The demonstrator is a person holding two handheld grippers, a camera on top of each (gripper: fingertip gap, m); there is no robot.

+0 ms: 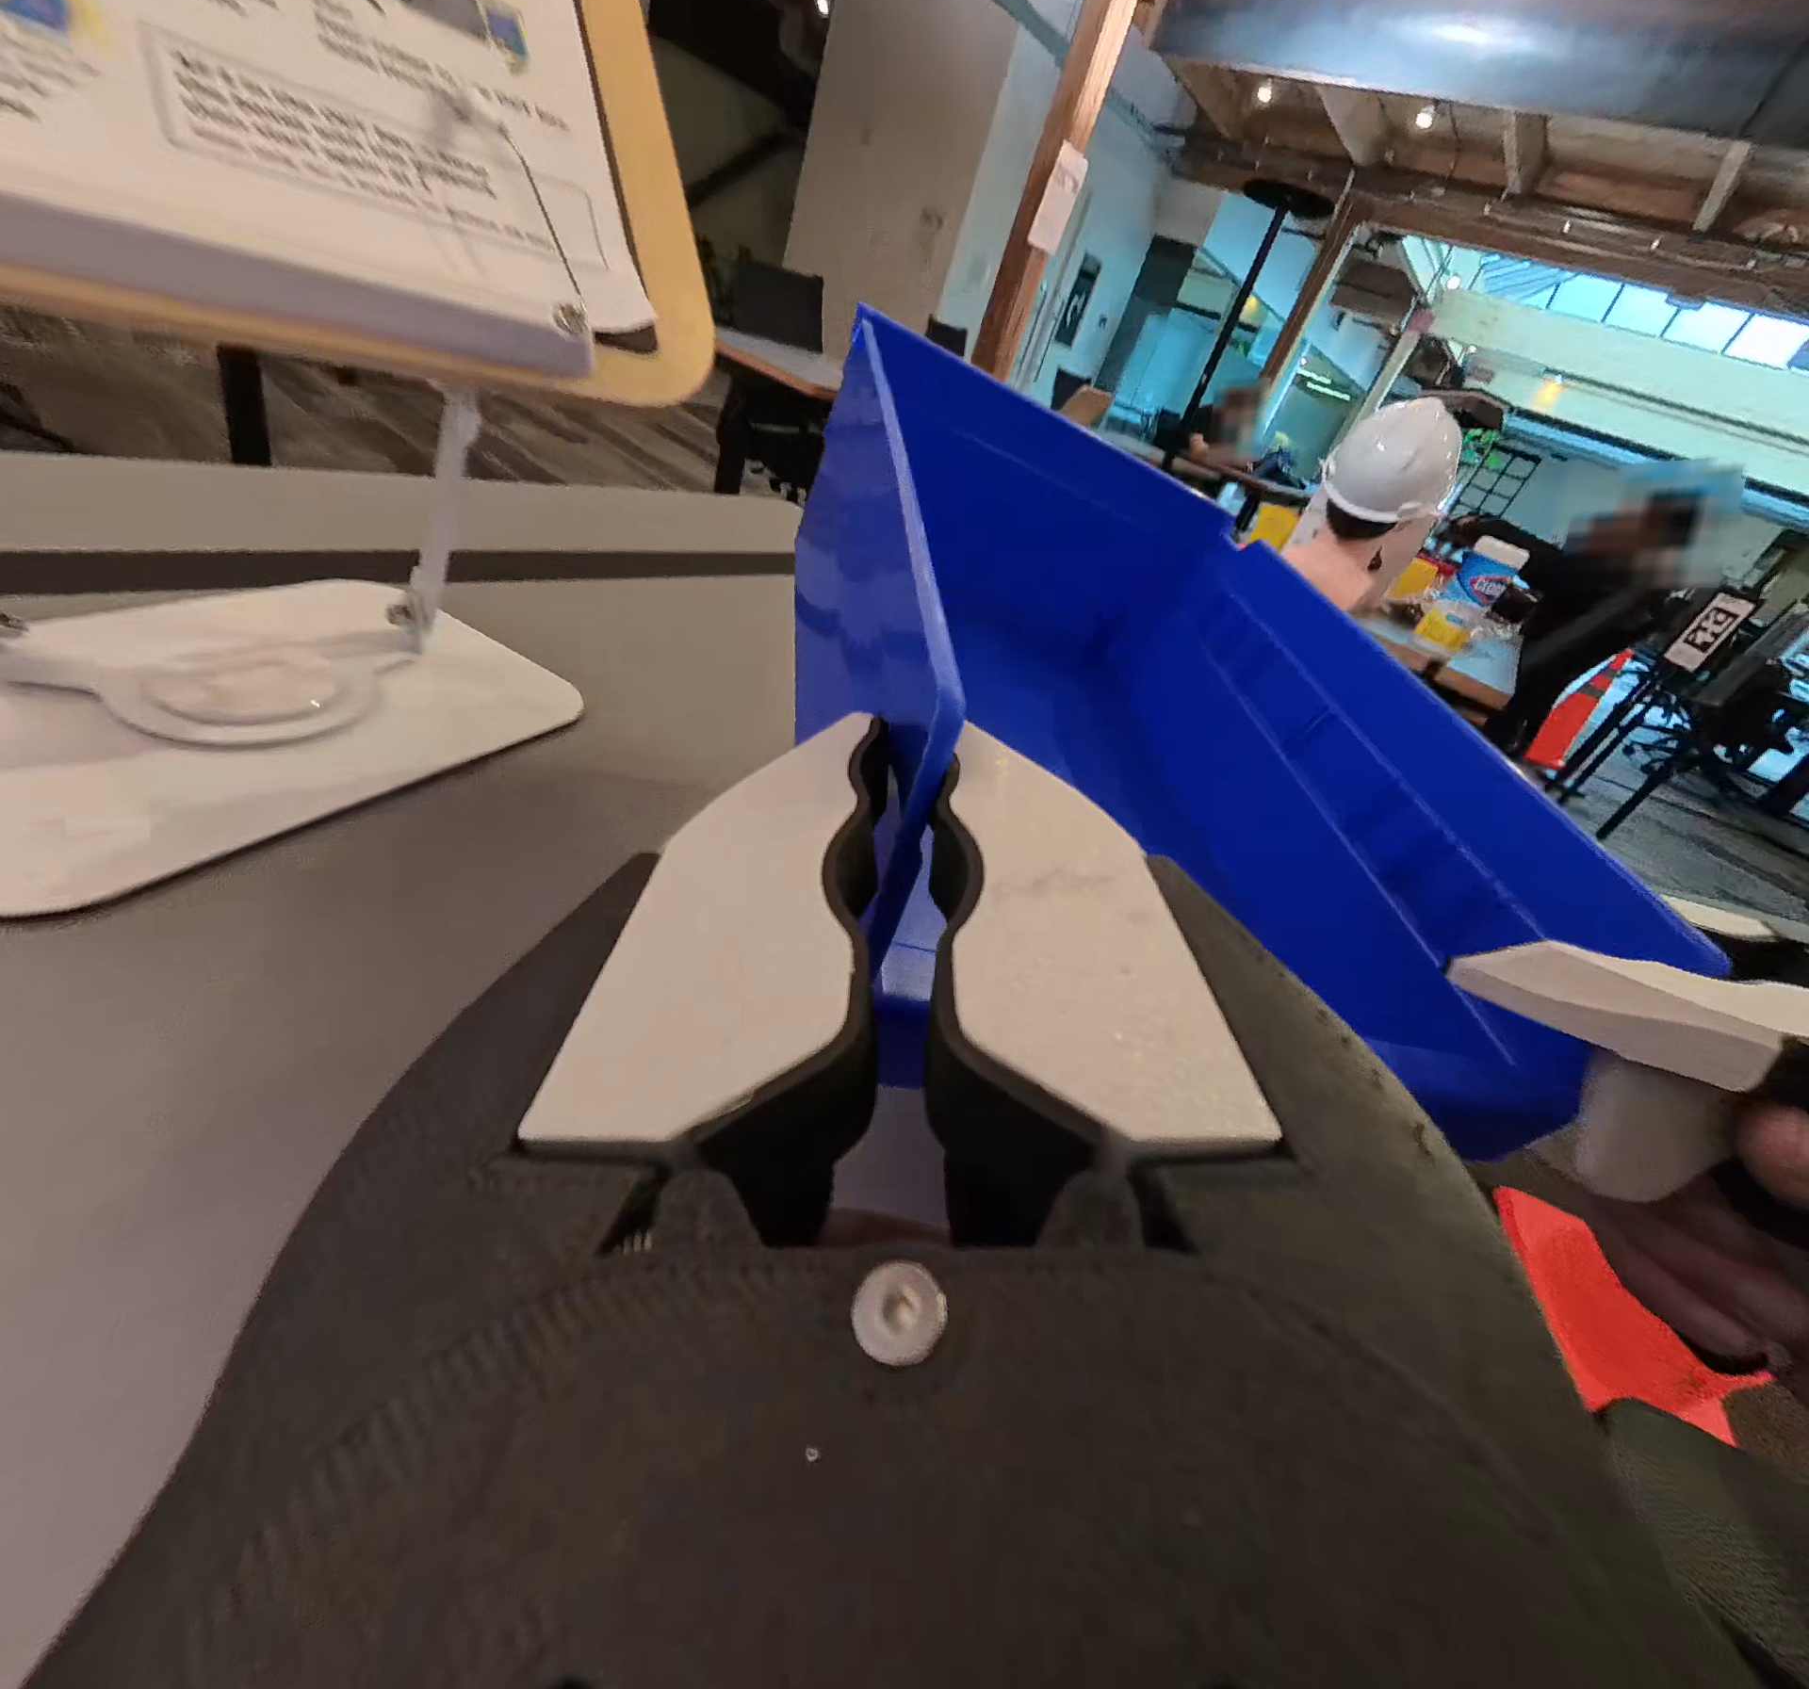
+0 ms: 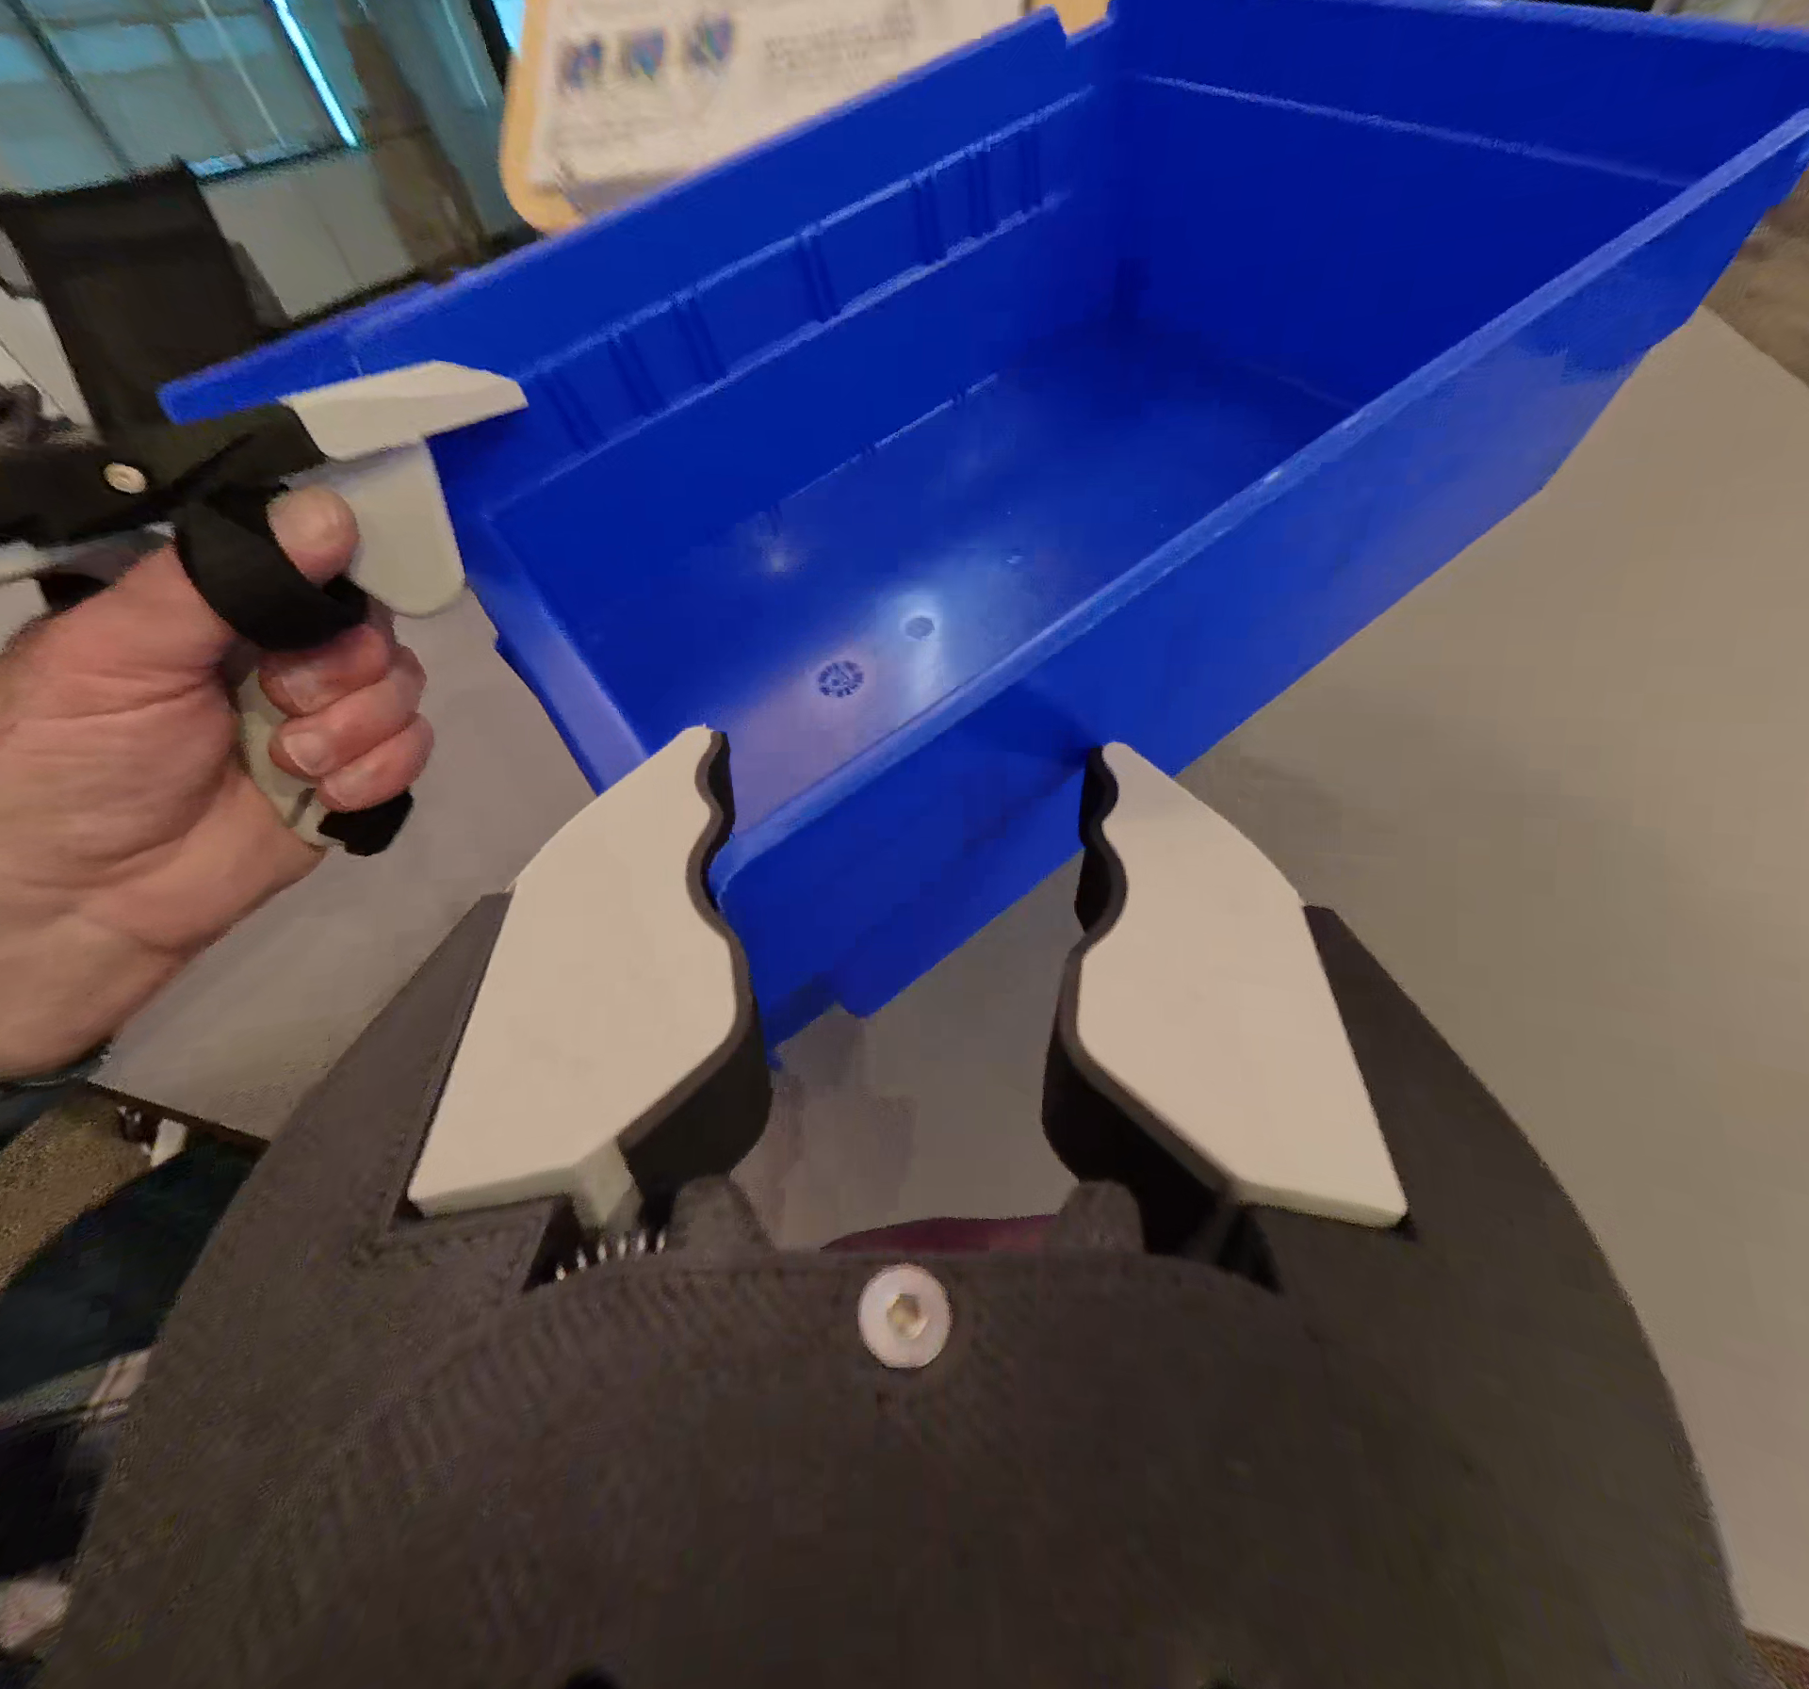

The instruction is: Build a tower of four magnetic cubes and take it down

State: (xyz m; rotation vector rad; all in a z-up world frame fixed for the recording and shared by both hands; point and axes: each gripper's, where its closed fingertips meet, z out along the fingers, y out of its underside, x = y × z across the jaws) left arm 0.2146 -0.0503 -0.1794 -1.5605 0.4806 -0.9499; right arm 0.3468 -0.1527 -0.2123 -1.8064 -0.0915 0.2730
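Above the grey table (image 2: 1468,761), an empty blue bin (image 2: 979,507) hangs tilted, pinched by the left gripper (image 1: 915,810) alone.

Left gripper is clenched on the bin's near-left wall, one finger inside and one outside, which looks like why the bin stays aloft and tipped rather than resting flat. Right gripper (image 2: 905,800) is released, its jaws spread to either side of the bin's near corner; the left finger (image 2: 607,957) lies against the wall, the other stands clear, so it seems placed to steady or take the bin, not to carry it. No magnetic cubes show in either view: the bin floor is bare, so I cannot tell where they are. At far left a clipboard (image 1: 626,125) with printed sheets sits on a white stand (image 1: 294,712), probably there for reference.
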